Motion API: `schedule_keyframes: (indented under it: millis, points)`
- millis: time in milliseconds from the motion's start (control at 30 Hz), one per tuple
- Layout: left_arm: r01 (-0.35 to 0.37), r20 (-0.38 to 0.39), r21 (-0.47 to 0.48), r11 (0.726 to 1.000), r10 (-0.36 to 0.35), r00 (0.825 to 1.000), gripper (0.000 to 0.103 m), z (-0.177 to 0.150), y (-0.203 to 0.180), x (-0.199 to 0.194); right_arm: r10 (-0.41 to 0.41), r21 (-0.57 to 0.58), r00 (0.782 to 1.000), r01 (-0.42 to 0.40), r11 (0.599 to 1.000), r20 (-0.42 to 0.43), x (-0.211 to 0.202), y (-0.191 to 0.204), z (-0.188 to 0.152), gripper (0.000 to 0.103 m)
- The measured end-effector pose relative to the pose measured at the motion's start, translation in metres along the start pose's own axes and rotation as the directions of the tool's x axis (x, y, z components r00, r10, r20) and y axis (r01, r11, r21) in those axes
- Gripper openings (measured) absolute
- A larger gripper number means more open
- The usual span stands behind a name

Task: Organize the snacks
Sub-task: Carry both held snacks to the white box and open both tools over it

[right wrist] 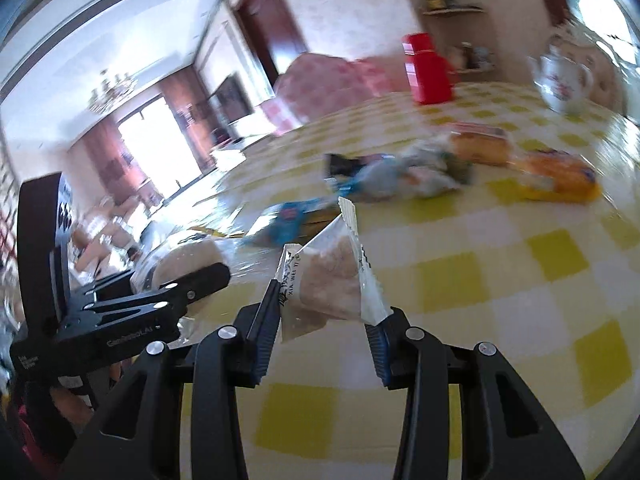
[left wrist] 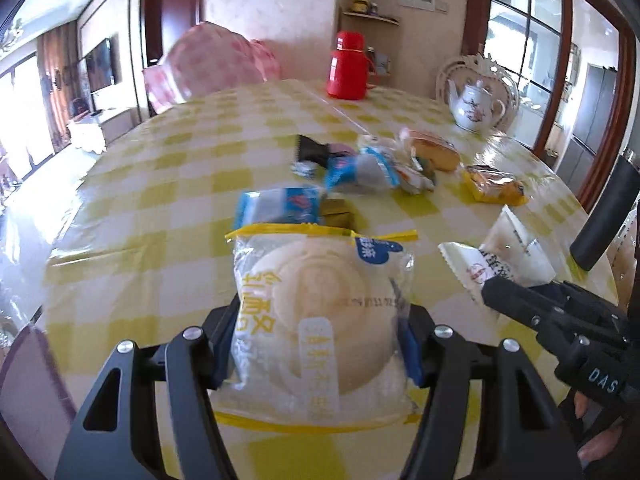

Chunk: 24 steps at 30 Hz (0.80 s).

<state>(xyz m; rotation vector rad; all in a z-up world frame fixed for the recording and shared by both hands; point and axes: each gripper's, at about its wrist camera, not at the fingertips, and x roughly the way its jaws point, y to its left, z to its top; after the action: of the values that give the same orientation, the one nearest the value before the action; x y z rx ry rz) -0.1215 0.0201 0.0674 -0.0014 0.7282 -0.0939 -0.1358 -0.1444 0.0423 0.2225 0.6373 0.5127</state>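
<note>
Jaws of my left gripper (left wrist: 320, 354) clamp the round bun packet (left wrist: 320, 320); my right gripper (right wrist: 320, 340) pinches a white cracker packet (right wrist: 332, 280) above the worktop (right wrist: 520, 280).

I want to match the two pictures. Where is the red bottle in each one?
Left wrist view: the red bottle stands at the top centre, on the far side of the table, left of the white teapot.
Right wrist view: the red bottle is at the upper right, blurred.
Shared landmark: the white teapot, to its right in both.
</note>
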Motion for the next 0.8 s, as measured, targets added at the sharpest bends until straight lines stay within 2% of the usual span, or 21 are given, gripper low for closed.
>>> schedule_keyframes:
  millis: [233,433,667,800]
  points:
    - [-0.080,0.025,-0.058,0.995,0.081,0.996,0.064,-0.028,0.064,-0.046,0.068,-0.128,0.996,-0.074,0.989,-0.049,0.011,0.074,-0.010,0.040]
    - [-0.148,0.038,-0.137,0.979,0.154,0.987,0.064,-0.054,0.128,-0.081,0.114,-0.249,0.987,-0.139,0.958,-0.114,0.031,0.145,-0.024,0.040]
    - [-0.231,0.015,-0.250,0.940,0.242,0.970,0.064,-0.083,0.207,-0.106,0.162,-0.362,0.966,-0.227,0.904,-0.203,0.053,0.216,-0.049,0.040]
    - [-0.297,-0.009,-0.287,0.911,0.308,0.951,0.064,-0.096,0.243,-0.115,0.204,-0.408,0.940,-0.306,0.860,-0.275,0.063,0.255,-0.067,0.040]
